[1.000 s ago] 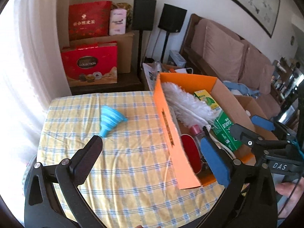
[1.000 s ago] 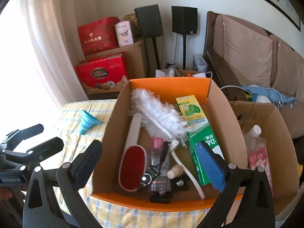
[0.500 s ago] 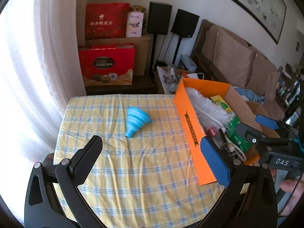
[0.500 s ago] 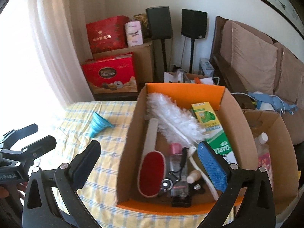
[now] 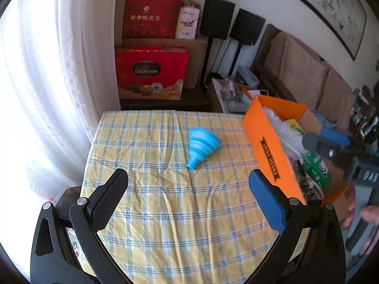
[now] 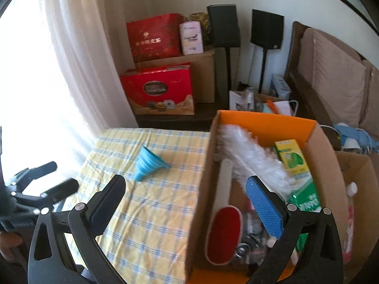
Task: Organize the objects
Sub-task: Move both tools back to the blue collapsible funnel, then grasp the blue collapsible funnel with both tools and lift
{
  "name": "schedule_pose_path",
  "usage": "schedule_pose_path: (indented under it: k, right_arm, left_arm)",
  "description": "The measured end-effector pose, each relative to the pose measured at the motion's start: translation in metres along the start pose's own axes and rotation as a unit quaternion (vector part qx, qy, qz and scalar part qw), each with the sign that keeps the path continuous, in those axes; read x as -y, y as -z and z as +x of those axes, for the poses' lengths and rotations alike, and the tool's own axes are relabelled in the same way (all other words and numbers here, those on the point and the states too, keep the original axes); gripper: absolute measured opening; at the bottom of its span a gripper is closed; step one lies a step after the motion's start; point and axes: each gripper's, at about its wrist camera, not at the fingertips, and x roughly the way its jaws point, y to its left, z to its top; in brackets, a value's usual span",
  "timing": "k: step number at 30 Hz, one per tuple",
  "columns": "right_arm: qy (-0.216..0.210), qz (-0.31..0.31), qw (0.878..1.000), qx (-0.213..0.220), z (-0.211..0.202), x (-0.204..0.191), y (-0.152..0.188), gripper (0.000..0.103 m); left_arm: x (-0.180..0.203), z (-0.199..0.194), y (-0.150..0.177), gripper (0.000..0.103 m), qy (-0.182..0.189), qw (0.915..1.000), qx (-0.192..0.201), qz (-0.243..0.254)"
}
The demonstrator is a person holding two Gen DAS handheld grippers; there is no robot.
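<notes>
The left hand-held gripper (image 5: 188, 187) is hovering wide and empty over the checked worktop (image 5: 165, 213), and the blue collapsible funnel (image 5: 201, 146) is lying straight ahead of it near frame centre, on its side, narrow spout pointing back toward the fingers. The right hand-held gripper (image 6: 186, 197), also spread wide and empty, is hanging over the orange cardboard box's (image 6: 267, 120) near-left wall, with the funnel (image 6: 148, 164) lying off toward the upper left. By my reading, the left one is sitting nearer and better lined up.
</notes>
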Motion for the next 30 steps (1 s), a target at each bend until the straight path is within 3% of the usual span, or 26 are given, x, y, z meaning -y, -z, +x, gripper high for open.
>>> schedule_pose_path:
  k: [9, 19, 23, 27, 30]
  right_arm:
    - [-0.037, -0.028, 0.999, -0.014, 0.042, -0.022, -0.023, 0.101]
    - [-0.077, -0.053, 0.993, -0.077, 0.105, -0.045, -0.038, 0.070]
    - [-0.074, -0.078, 0.989, -0.101, 0.128, -0.054, -0.040, 0.065]
    - [-0.074, -0.085, 0.986, -0.123, 0.146, -0.056, -0.037, 0.052]
    - [-0.077, -0.089, 0.983, -0.139, 0.161, -0.056, -0.033, 0.049]
  left_arm:
    - [-0.013, 0.041, 0.008, 0.096, 0.013, 0.9999, -0.009, 0.004]
    - [0.006, 0.095, 0.011, 0.093, 0.031, 0.9976, -0.026, 0.056]
    - [0.008, 0.112, 0.006, 0.084, 0.048, 0.9967, -0.033, 0.056]
    - [0.008, 0.125, 0.000, 0.083, 0.058, 0.9959, -0.034, 0.060]
    - [0.006, 0.134, -0.004, 0.072, 0.068, 0.9954, -0.041, 0.053]
